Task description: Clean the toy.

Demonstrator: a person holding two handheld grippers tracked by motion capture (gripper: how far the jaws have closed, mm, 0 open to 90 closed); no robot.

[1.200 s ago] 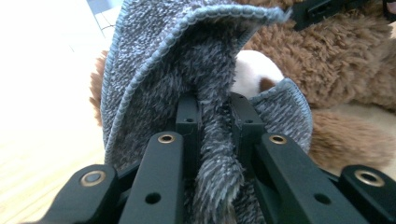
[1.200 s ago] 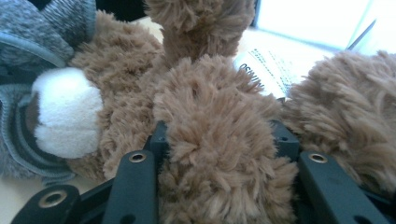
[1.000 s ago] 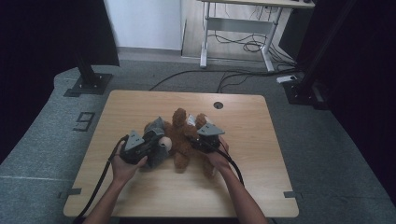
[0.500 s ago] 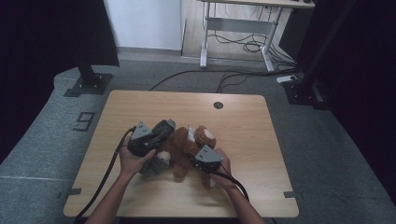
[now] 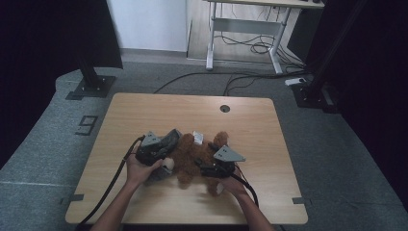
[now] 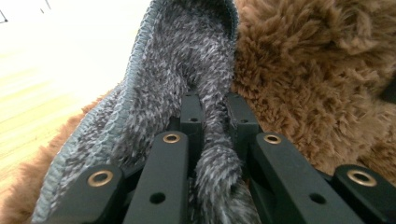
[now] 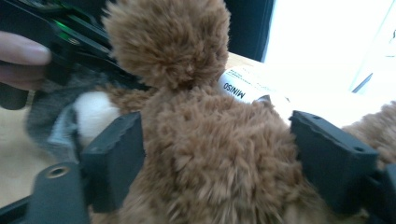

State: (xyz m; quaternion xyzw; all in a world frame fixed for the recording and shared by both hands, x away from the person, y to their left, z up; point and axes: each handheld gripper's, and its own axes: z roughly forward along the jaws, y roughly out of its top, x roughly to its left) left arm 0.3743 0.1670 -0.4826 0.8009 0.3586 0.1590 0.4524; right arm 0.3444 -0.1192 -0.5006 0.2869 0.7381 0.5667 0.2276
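Brown, shaggy fur covers the plush toy (image 5: 192,156) lying near the middle of the wooden table (image 5: 269,134), a white label (image 5: 197,135) at its far side. Your left gripper (image 6: 212,116) is pinched tight on a fold of the grey fuzzy garment (image 6: 187,60), which lies against the toy's left side. Your right gripper (image 7: 215,154) has just been opening; its jaws stand spread on either side of the toy's body, close against the fur.

Plush toy's (image 5: 192,156) face (turned away) hidden beneath both grippers.
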